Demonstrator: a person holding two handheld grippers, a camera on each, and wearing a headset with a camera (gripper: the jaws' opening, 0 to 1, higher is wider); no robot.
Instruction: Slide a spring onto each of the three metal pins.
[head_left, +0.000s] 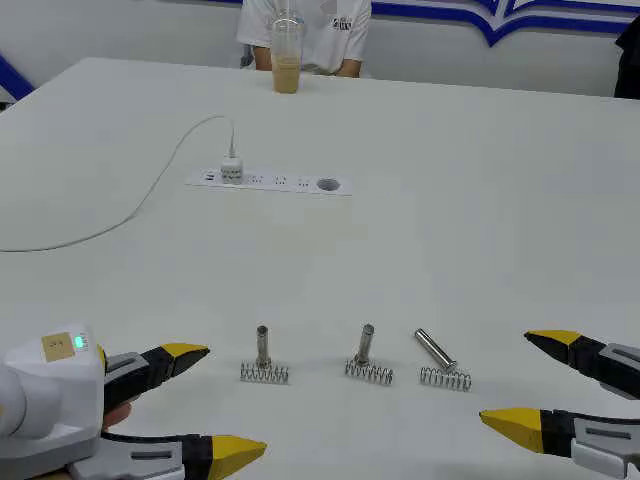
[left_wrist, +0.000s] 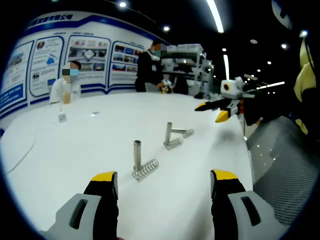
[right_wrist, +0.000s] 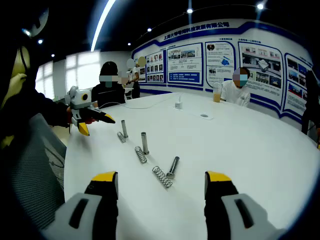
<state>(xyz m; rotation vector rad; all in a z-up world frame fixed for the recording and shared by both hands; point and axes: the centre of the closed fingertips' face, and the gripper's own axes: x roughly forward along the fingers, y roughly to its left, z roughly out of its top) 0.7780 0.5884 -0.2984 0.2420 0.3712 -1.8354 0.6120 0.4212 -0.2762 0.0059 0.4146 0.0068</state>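
Three metal pins sit in a row on the white table (head_left: 450, 250). The left pin (head_left: 262, 346) and the middle pin (head_left: 365, 344) stand upright; the right pin (head_left: 435, 349) lies tipped over. A spring lies flat in front of each: left spring (head_left: 264, 373), middle spring (head_left: 369, 373), right spring (head_left: 445, 378). My left gripper (head_left: 222, 403) is open at the lower left, its jaws empty, facing the nearest pin (left_wrist: 137, 155) and spring (left_wrist: 145, 169). At the lower right my right gripper (head_left: 528, 380) is open and empty, near the fallen pin (right_wrist: 173, 165) and its spring (right_wrist: 162, 176).
A white power strip (head_left: 268, 181) with a plugged charger (head_left: 231, 168) and trailing cable (head_left: 150, 190) lies mid-table. A plastic cup of brown drink (head_left: 286, 56) stands at the far edge before a seated person (head_left: 305, 30). Another person stands beyond the table (left_wrist: 149, 67).
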